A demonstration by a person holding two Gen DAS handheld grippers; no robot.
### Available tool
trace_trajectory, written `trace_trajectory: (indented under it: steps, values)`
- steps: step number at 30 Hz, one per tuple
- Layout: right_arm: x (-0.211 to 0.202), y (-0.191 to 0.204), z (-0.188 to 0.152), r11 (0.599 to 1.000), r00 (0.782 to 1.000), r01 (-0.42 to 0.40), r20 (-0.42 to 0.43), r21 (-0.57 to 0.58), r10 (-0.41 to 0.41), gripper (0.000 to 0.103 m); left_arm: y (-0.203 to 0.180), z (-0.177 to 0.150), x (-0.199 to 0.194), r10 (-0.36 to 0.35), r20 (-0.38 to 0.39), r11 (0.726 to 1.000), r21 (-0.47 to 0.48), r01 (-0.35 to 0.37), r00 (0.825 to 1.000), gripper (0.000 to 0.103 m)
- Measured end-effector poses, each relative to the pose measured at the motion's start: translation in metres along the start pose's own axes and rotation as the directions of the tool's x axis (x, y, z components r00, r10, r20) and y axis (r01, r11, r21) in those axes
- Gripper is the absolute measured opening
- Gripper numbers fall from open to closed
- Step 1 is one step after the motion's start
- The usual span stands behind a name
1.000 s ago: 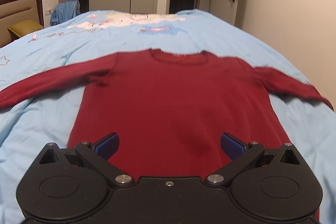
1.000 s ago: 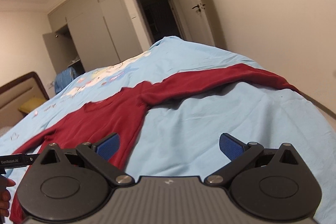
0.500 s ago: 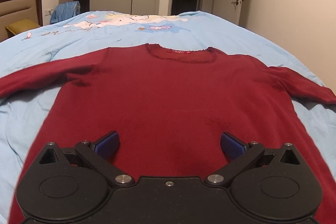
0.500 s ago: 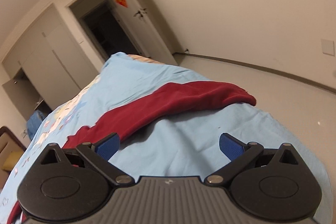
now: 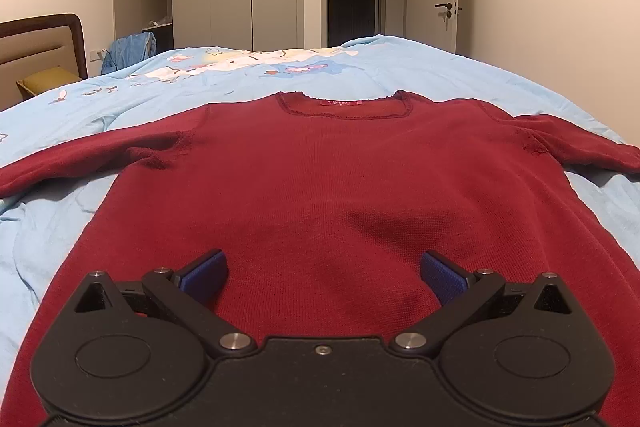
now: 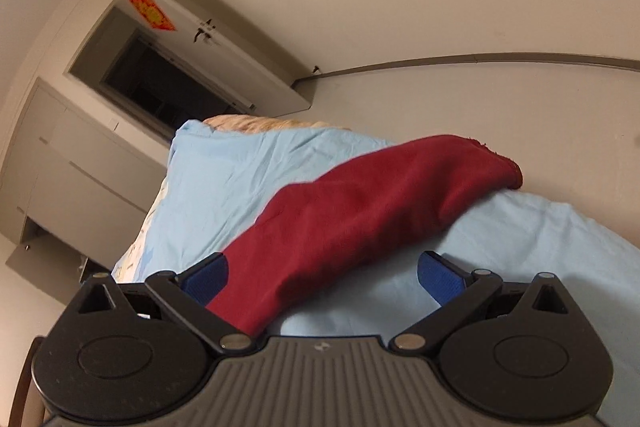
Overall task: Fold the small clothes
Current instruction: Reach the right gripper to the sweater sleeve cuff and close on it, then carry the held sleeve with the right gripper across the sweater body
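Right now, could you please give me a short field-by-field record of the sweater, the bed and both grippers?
garment: dark red sweater, spread flat, neckline away from camera
surface: light blue bedspread
sleeves: both spread outward; right sleeve reaches the bed's edge
left gripper: open, over the sweater's lower body
right gripper: open, over the right sleeve
folds made: none visible

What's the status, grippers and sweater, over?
Left hand-held gripper open above sweater. Right hand-held gripper open at its sleeve. Sweater flat, unfolded. Nothing blocking.
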State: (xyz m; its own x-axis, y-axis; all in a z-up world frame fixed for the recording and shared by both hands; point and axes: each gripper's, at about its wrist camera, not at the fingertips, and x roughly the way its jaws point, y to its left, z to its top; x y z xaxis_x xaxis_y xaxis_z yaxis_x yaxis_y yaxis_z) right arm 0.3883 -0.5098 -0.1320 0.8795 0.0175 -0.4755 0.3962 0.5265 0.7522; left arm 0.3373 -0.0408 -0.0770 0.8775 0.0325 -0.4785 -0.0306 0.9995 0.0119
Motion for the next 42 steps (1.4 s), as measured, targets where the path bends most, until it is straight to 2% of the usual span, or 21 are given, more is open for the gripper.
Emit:
trace_trajectory:
  steps: [3, 6, 7, 8, 9, 11, 14, 16, 18, 21, 24, 27, 30, 32, 35, 37, 42]
  values:
    - [0.010, -0.003, 0.006, 0.998, 0.999, 0.019, 0.041, 0.068, -0.022, 0.096, 0.000, 0.000, 0.000, -0.001, 0.000, 1.000, -0.001, 0.001, 1.000, 0.103]
    - [0.018, -0.006, 0.009, 0.991, 0.994, 0.055, 0.086, 0.123, -0.066, 0.080, 0.001, 0.001, 0.000, -0.004, -0.004, 1.000, -0.007, 0.004, 1.000, 0.103]
    - [0.021, -0.006, 0.009, 0.989, 0.991, 0.076, 0.098, 0.129, -0.089, 0.070, 0.001, 0.003, 0.000, -0.008, -0.011, 1.000, -0.010, 0.008, 1.000, 0.103]
    - [0.023, -0.005, 0.011, 0.987, 0.988, 0.099, 0.106, 0.127, -0.113, 0.056, 0.003, 0.005, -0.001, -0.015, -0.021, 1.000, -0.018, 0.015, 1.000, 0.102]
    - [0.026, -0.003, 0.011, 0.985, 0.984, 0.125, 0.114, 0.116, -0.138, 0.049, 0.006, 0.008, -0.001, -0.025, -0.033, 0.999, -0.030, 0.024, 0.999, 0.102]
    - [0.030, 0.004, 0.011, 0.983, 0.976, 0.163, 0.135, 0.084, -0.173, 0.026, 0.012, 0.015, -0.001, -0.055, -0.053, 0.996, -0.066, 0.051, 0.997, 0.102]
    - [0.032, 0.022, 0.010, 0.982, 0.965, 0.189, 0.186, -0.005, -0.185, 0.014, 0.024, 0.024, -0.006, -0.083, -0.049, 0.989, -0.129, 0.076, 0.995, 0.102]
    - [0.031, 0.046, 0.007, 0.973, 0.957, 0.202, 0.236, -0.112, -0.172, 0.011, 0.030, 0.030, -0.010, -0.080, -0.043, 0.987, -0.146, 0.073, 0.996, 0.102]
    - [0.030, 0.077, 0.000, 0.945, 0.947, 0.217, 0.288, -0.245, -0.143, 0.010, 0.035, 0.035, -0.015, -0.070, -0.033, 0.988, -0.142, 0.064, 0.997, 0.102]
    - [0.032, 0.128, -0.016, 0.874, 0.943, 0.195, 0.331, -0.444, -0.042, 0.010, 0.044, 0.042, -0.023, -0.056, -0.014, 0.990, -0.134, 0.053, 0.998, 0.102]
    - [0.040, 0.183, -0.042, 0.772, 0.945, 0.157, 0.321, -0.616, 0.064, 0.010, 0.057, 0.048, -0.032, -0.047, 0.005, 0.988, -0.150, 0.048, 0.999, 0.102]
    - [0.052, 0.234, -0.076, 0.647, 0.946, 0.110, 0.279, -0.755, 0.163, 0.010, 0.070, 0.051, -0.040, -0.040, 0.027, 0.983, -0.177, 0.044, 0.999, 0.102]
    - [0.065, 0.280, -0.120, 0.494, 0.944, 0.072, 0.219, -0.866, 0.247, 0.010, 0.084, 0.052, -0.047, -0.019, 0.036, 0.979, -0.202, 0.026, 0.999, 0.102]
    - [0.072, 0.307, -0.157, 0.370, 0.943, 0.051, 0.167, -0.928, 0.289, 0.010, 0.093, 0.051, -0.049, -0.004, 0.037, 0.976, -0.219, 0.012, 0.999, 0.102]
    - [0.087, 0.337, -0.217, 0.182, 0.942, 0.015, 0.075, -0.983, 0.328, 0.010, 0.108, 0.048, -0.053, 0.018, 0.039, 0.969, -0.249, -0.008, 0.999, 0.102]
    - [0.096, 0.347, -0.257, 0.073, 0.941, -0.025, 0.001, -0.997, 0.338, 0.010, 0.117, 0.045, -0.056, 0.035, 0.037, 0.964, -0.267, -0.024, 0.999, 0.102]
    - [0.110, 0.352, -0.343, -0.135, 0.939, -0.148, -0.182, -0.980, 0.290, 0.007, 0.139, 0.037, -0.064, 0.083, 0.030, 0.950, -0.305, -0.070, 0.996, 0.102]
